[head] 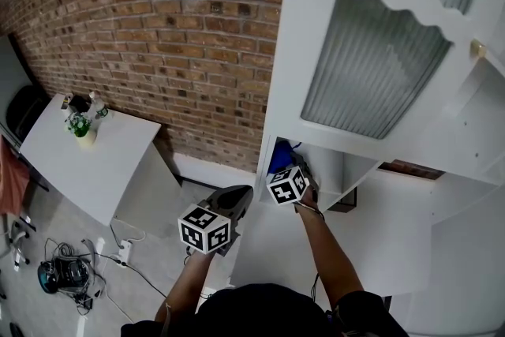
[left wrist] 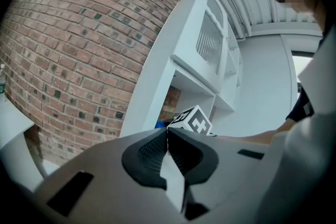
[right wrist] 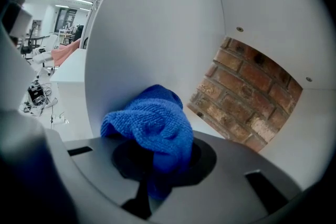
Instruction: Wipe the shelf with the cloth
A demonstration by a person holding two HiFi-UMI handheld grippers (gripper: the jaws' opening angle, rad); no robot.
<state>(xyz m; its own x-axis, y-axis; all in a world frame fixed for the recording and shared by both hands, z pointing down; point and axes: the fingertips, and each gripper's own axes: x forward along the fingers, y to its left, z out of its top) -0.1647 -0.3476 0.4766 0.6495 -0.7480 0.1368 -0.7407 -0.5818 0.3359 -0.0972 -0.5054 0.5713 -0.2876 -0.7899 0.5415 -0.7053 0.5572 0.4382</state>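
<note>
Right gripper (right wrist: 157, 162), arm extended into the cabinet's lower shelf (head: 331, 193), clamps the blue cloth (right wrist: 152, 126). Left gripper (left wrist: 167, 139), jaws together and empty, is held outside the cabinet.

Your right gripper (right wrist: 157, 162) sits in the open compartment (head: 327, 166) at centre frame. The white side panel (right wrist: 157, 23) closes it in at left, and the bunched cloth (right wrist: 152, 123) fills the space ahead of the jaws. The ribbed-glass door (head: 371, 59) blocks the upper right. Left of the cabinet you have open air along the brick wall (head: 158, 28). The white table (head: 95, 162) and floor cables (head: 75, 272) crowd the lower left.
</note>
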